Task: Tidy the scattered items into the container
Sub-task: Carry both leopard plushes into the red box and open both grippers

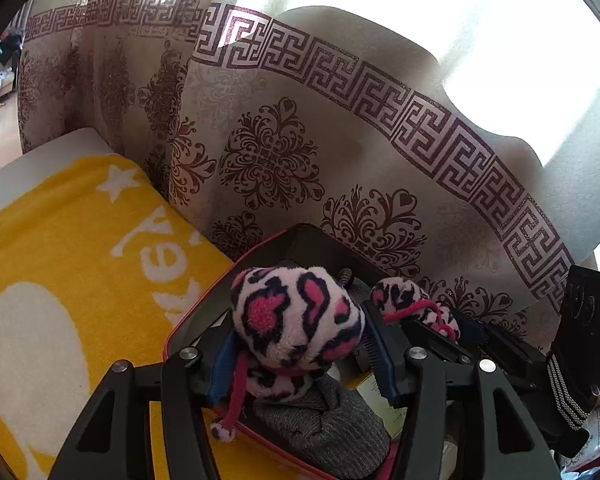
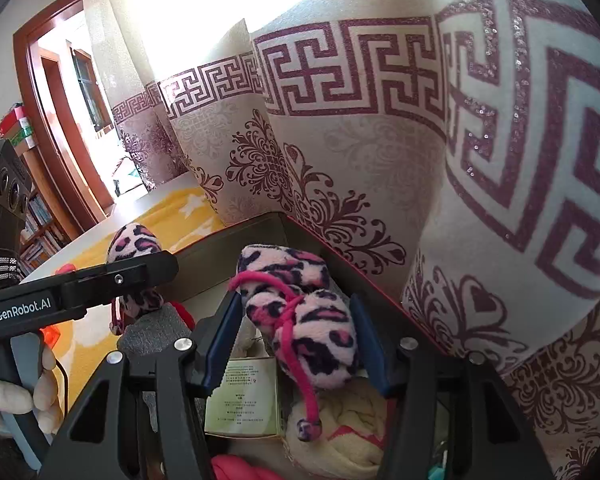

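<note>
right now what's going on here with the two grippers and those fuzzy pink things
A person is tidying with two handheld grippers. The left gripper is shut on one leopard-print plush slipper, the right gripper on its mate. Both hang over the open red-rimmed box, which already holds a grey knit item, a small printed carton and a cream cloth. The box sits on a yellow towel by the patterned curtain.

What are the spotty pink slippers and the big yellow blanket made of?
The spotty pink slippers look like soft plush fabric: fuzzy pile, matte, with pink cord ties. The left gripper and right gripper each squeeze one. The yellow blanket seems fleecy or terry-like, judging by its nubby, fluffy surface.
</note>
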Demonstrator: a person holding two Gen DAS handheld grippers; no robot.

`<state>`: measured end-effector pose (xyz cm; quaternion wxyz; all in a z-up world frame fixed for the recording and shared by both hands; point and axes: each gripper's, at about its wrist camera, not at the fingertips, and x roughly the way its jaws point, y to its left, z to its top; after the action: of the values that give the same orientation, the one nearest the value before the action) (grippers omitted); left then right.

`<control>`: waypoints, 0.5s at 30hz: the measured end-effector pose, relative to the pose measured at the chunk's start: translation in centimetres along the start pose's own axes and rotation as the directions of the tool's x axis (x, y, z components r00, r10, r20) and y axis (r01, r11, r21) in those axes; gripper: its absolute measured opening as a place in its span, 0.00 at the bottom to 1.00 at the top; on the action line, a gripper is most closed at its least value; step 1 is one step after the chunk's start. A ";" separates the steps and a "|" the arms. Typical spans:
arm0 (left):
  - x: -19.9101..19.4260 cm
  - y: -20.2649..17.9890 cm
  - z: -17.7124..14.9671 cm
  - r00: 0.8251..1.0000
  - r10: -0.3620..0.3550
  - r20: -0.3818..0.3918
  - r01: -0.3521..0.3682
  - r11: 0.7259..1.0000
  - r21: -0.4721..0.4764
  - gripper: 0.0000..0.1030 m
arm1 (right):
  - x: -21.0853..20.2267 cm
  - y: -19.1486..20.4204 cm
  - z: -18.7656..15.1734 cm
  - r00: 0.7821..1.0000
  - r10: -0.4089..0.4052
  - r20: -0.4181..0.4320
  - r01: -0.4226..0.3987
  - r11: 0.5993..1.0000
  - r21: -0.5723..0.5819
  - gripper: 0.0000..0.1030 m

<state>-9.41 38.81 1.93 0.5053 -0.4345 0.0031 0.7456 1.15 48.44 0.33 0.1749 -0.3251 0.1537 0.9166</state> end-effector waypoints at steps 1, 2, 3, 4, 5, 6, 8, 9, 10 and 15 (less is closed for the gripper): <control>-0.1 0.1 0.0 1.000 -0.010 0.000 0.010 1.000 -0.009 0.69 | -0.1 0.0 0.0 1.000 0.001 0.002 -0.001 1.000 0.004 0.63; -0.2 0.1 0.0 1.000 -0.015 0.007 0.015 1.000 -0.020 0.79 | -0.2 -0.1 0.0 1.000 0.002 0.007 -0.002 1.000 0.009 0.65; -0.4 0.1 -0.1 1.000 -0.019 0.019 0.020 0.999 -0.026 0.80 | -0.3 -0.1 0.0 1.000 0.001 0.011 -0.001 1.000 0.013 0.66; -0.7 0.1 0.0 0.999 -0.027 0.025 0.028 0.999 -0.029 0.80 | -0.4 -0.1 0.1 1.000 0.000 0.016 0.000 1.000 0.016 0.66; -0.9 0.1 0.0 0.999 -0.032 0.030 0.033 0.999 -0.030 0.80 | -0.6 -0.2 0.1 1.000 -0.001 0.020 0.001 1.000 0.019 0.66; -1.1 0.0 0.1 0.998 -0.044 0.034 0.045 0.999 -0.023 0.80 | -0.7 -0.3 0.2 1.000 -0.001 0.025 0.001 1.000 0.024 0.66; -1.7 -0.1 0.2 0.997 -0.062 0.047 0.063 0.998 -0.022 0.80 | -1.0 -0.4 0.2 0.999 -0.001 0.033 0.000 1.000 0.030 0.66; -1.9 -0.2 0.3 0.996 -0.075 0.053 0.077 0.997 -0.023 0.80 | -1.1 -0.4 0.2 0.999 -0.002 0.036 0.001 0.999 0.033 0.66; -2.2 -0.2 0.3 0.994 -0.091 0.060 0.092 0.995 -0.027 0.80 | -1.1 -0.4 0.2 0.999 -0.002 0.038 0.001 0.999 0.035 0.66; -2.8 -0.5 0.3 0.991 -0.112 0.066 0.114 0.993 -0.023 0.80 | -1.2 -0.5 0.0 1.000 -0.002 0.029 0.001 0.999 0.037 0.66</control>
<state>-8.91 37.08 4.22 0.5408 -0.4163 -0.0479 0.7293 2.29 48.60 1.02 0.1836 -0.3088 0.1678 0.9180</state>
